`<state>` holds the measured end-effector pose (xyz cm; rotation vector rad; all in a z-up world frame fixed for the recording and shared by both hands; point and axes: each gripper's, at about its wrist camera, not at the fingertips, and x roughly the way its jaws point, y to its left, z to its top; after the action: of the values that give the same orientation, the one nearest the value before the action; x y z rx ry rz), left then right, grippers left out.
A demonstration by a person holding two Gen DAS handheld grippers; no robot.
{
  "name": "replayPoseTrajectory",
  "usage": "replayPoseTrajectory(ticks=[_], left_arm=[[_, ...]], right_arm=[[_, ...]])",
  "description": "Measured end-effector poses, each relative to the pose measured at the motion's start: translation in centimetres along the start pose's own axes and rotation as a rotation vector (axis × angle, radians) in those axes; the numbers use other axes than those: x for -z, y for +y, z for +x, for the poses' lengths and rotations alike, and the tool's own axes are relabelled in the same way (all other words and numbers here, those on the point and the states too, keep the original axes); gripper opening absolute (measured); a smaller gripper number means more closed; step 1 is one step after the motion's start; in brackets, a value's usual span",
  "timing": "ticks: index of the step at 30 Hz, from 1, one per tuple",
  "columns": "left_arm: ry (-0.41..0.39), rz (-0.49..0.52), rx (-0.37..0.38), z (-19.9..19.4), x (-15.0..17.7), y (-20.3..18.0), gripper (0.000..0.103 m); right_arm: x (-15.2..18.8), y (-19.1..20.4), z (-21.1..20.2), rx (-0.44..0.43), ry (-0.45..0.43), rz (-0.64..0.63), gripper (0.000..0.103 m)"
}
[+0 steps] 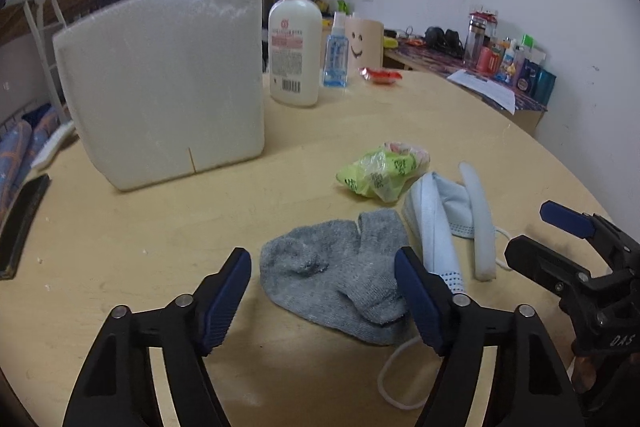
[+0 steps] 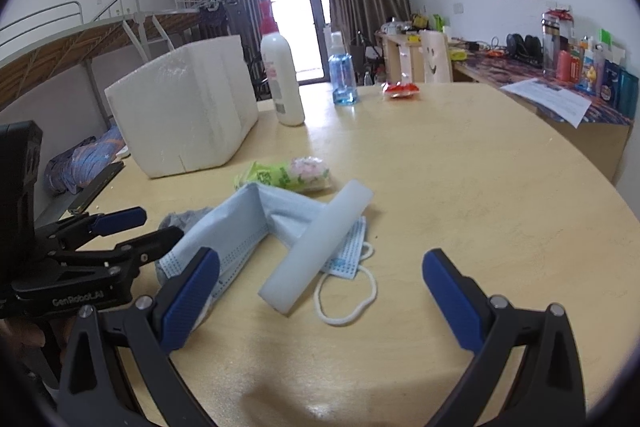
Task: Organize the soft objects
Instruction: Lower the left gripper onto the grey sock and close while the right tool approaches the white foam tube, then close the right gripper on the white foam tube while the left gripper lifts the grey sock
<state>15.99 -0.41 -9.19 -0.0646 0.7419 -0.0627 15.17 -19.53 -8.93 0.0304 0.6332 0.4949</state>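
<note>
One grey sock [image 1: 340, 279], one face mask [image 2: 256, 223], one foam strip [image 2: 316, 247]; left gripper [image 1: 320, 291] partly open astride the sock, right gripper [image 2: 320, 291] wide, empty.

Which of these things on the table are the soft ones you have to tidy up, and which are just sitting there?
For the tidying:
grey sock
blue face mask
white foam stick
green plastic bag
white foam box, probably where they go

Just lying about:
lotion pump bottle
small blue bottle
red wrapper
smiley cup
</note>
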Motion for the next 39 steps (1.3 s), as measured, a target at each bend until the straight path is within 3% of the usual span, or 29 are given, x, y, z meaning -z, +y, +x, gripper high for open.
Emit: replayPoseTrajectory(ticks=[3,5,11,15,20,28,39], left_arm=[[0.037,0.004,0.019,0.6,-0.1,-0.1,0.066],[0.062,0.000,0.032,1.0,-0.1,-0.1,0.058],[0.093,0.008,0.027,1.4,-0.2,-0.2,0.052],[0.091,0.003,0.035,1.4,-0.1,-0.1,0.045],[0.084,-0.032,0.083,1.1,0.0,0.6,0.024],[0.030,-0.081,0.151,0.0,0.3,1.6,0.020],[-0.063,-0.069,0.212,-2.8,1.3,3.1,0.020]], right_arm=[[0.1,0.0,0.2,-0.002,0.004,-0.003,0.103],[0.1,0.0,0.3,-0.006,0.010,0.000,0.103],[0.0,0.2,0.8,-0.013,0.035,-0.001,0.103],[0.0,0.4,1.1,-0.007,0.055,-0.011,0.103],[0.0,0.7,1.1,-0.002,0.064,-0.006,0.103],[-0.3,1.0,1.0,0.007,0.072,0.056,0.102],[-0.3,3.5,1.8,0.105,0.114,0.053,0.065]])
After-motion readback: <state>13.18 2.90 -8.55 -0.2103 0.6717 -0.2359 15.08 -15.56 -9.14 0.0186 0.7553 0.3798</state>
